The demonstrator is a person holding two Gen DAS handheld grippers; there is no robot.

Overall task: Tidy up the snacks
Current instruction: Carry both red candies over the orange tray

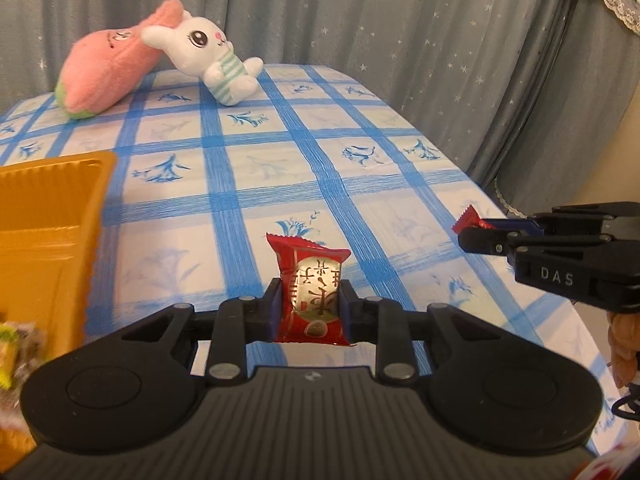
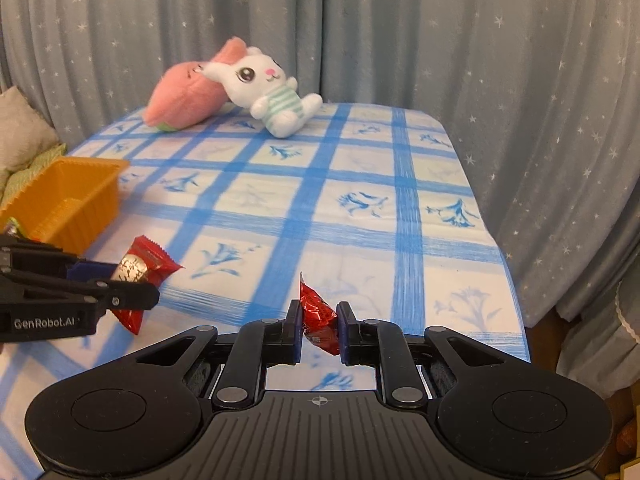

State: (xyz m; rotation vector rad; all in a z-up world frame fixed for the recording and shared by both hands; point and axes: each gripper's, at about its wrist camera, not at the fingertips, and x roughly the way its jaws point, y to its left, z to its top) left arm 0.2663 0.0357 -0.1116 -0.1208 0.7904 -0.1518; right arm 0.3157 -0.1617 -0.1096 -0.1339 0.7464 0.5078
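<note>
My left gripper (image 1: 310, 300) is shut on a red snack packet with a gold oval label (image 1: 312, 292), held above the blue-checked tablecloth. It also shows in the right wrist view (image 2: 132, 284), with its packet (image 2: 140, 272) beside the orange tray (image 2: 100, 200). My right gripper (image 2: 319, 320) is shut on a smaller red wrapped snack (image 2: 318, 314). In the left wrist view the right gripper (image 1: 476, 236) is at the right, with its snack (image 1: 468, 218) sticking out. The orange tray (image 1: 60, 208) stands at the left and holds wrapped snacks (image 1: 16, 340) at its near end.
A pink plush (image 1: 108, 68) and a white bunny plush (image 1: 208, 52) lie at the table's far end. Grey star-patterned curtains (image 2: 440, 60) hang behind and to the right. The table edge (image 2: 508, 264) runs along the right.
</note>
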